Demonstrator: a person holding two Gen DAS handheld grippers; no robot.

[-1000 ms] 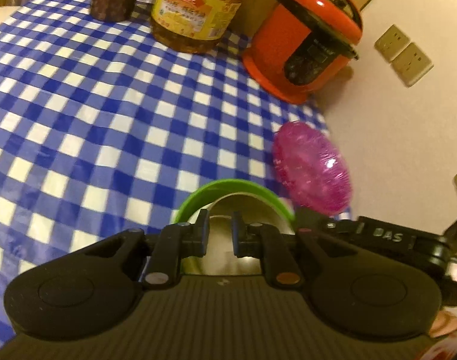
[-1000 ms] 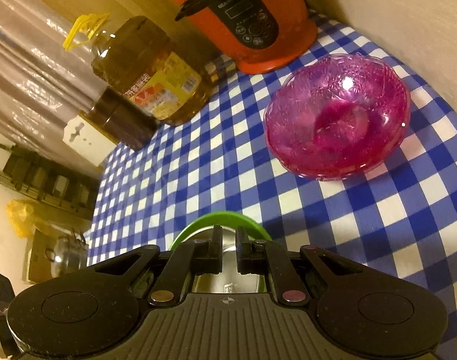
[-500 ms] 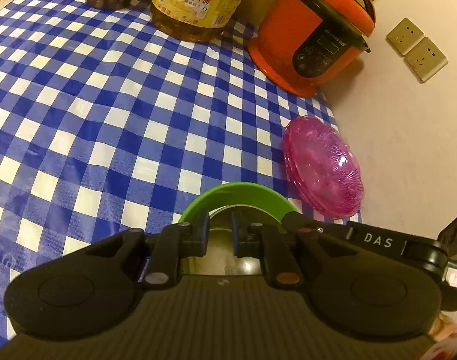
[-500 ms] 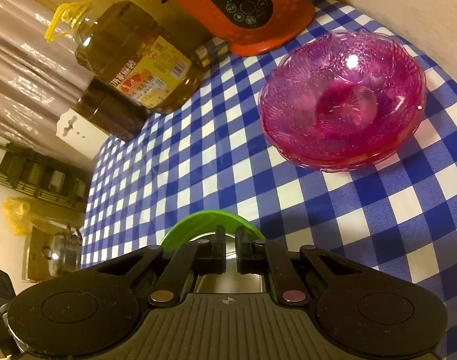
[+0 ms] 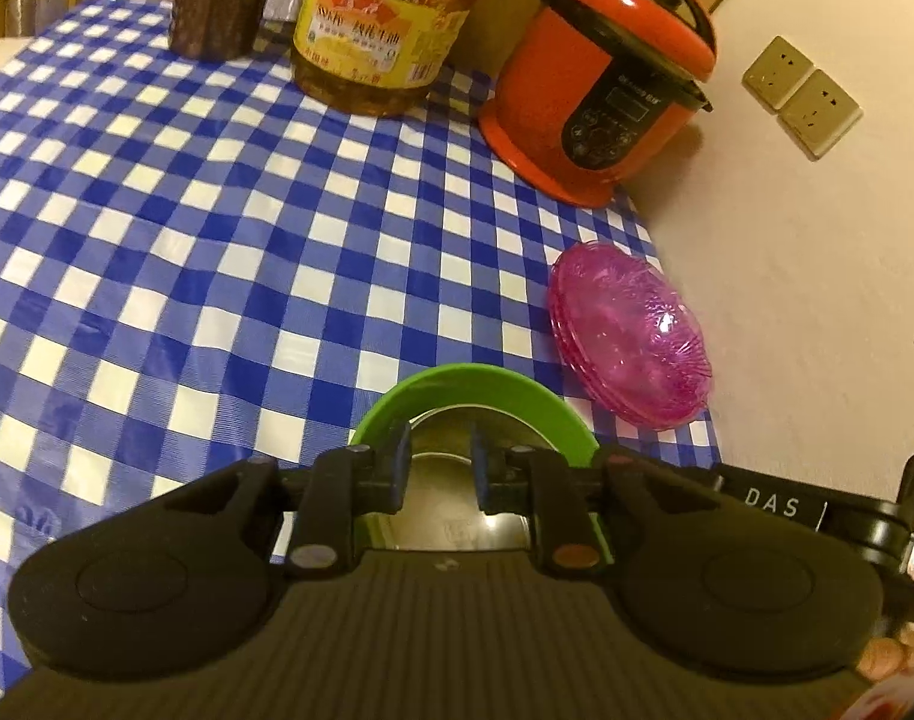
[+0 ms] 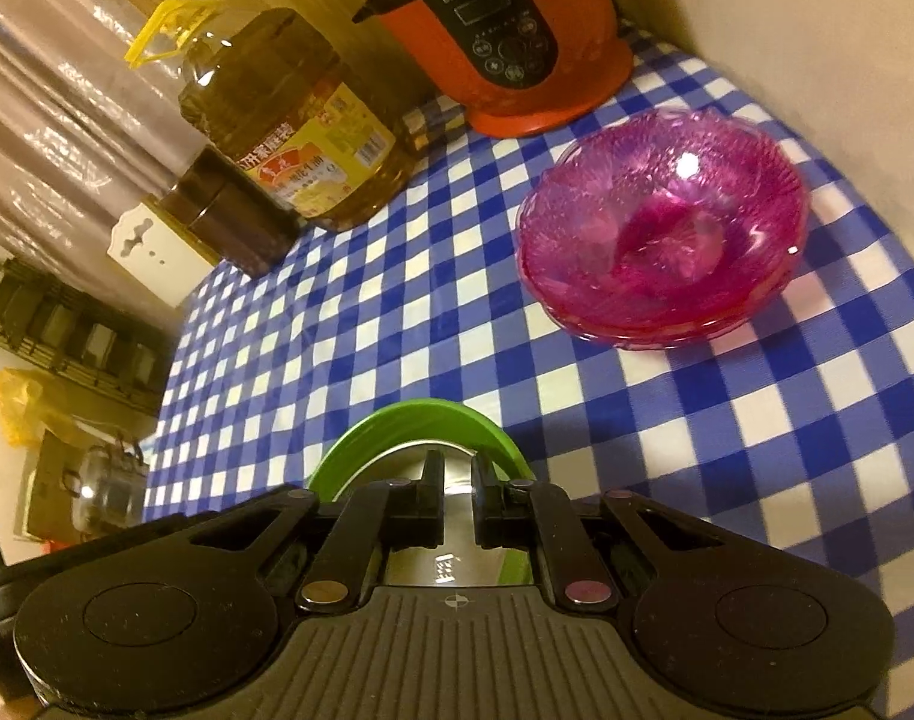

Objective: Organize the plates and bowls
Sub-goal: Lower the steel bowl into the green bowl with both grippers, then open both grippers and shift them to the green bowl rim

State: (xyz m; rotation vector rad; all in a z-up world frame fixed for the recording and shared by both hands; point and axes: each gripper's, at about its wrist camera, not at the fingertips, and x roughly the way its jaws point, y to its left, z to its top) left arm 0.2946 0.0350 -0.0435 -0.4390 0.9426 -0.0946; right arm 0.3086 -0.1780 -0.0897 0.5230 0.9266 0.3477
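Observation:
A steel bowl with a green rim (image 5: 475, 378) hangs just above the blue-checked tablecloth (image 5: 156, 210), with one gripper on each side. The jaws of my left gripper (image 5: 437, 462) are opening. Its blue pads stand apart over the bowl's near edge and no longer pinch it. My right gripper (image 6: 457, 480) is shut on the near rim of the same green bowl (image 6: 414, 414). A stack of pink glass bowls (image 6: 667, 228) rests on the cloth ahead and to the right, near the wall (image 5: 631, 336).
An orange rice cooker (image 5: 601, 78), a big oil bottle (image 5: 378, 24) and a dark jar (image 5: 222, 0) line the table's far edge. The wall with sockets (image 5: 802, 96) bounds the right side. The right gripper's black body (image 5: 775, 504) lies close beside my left one.
The left gripper's pads have spread wider over the bowl's rim. The right gripper keeps its grip. Both views shifted slightly, and the pink bowls sit a little farther off than half a second ago.

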